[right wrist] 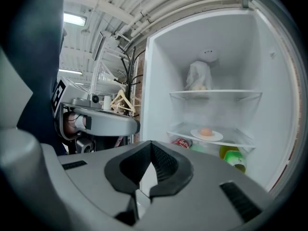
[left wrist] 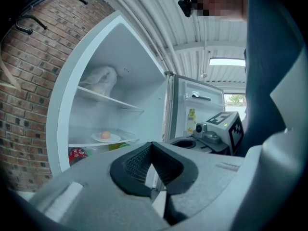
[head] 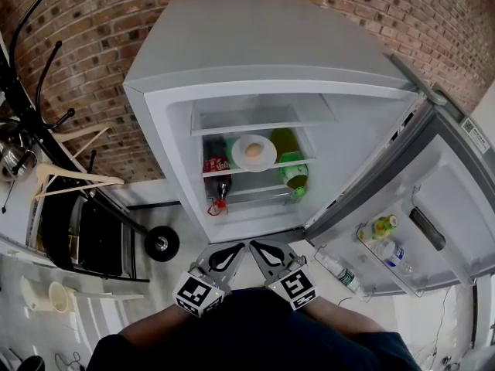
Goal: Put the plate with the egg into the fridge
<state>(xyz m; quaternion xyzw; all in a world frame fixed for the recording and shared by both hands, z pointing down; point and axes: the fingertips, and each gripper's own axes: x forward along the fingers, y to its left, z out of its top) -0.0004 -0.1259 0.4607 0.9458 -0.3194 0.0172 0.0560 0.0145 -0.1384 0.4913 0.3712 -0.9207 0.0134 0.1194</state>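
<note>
Plainly, both grippers are clenched and empty. The left gripper has its dark ribbed fingers pressed tip to tip, and the right gripper is closed the same way, with no object between its fingers. The two grippers sit side by side close to the person's body, tips pointing toward the open fridge.

Well ahead of the fingers and apart from them, the plate rests on a glass shelf inside the fridge. The egg lies near the plate's middle. Below that shelf, to the left of the plate as seen from the fingers, stands a red-labelled bottle. A green bottle stands to the right. On the shelf above the plate, a white bag sits toward the back.

Out to the right of the right fingers, the fridge door stands wide open, with small bottles in its rack. Far to the left of the left fingers hangs a wooden clothes hanger. A brick wall rises behind the fridge.
</note>
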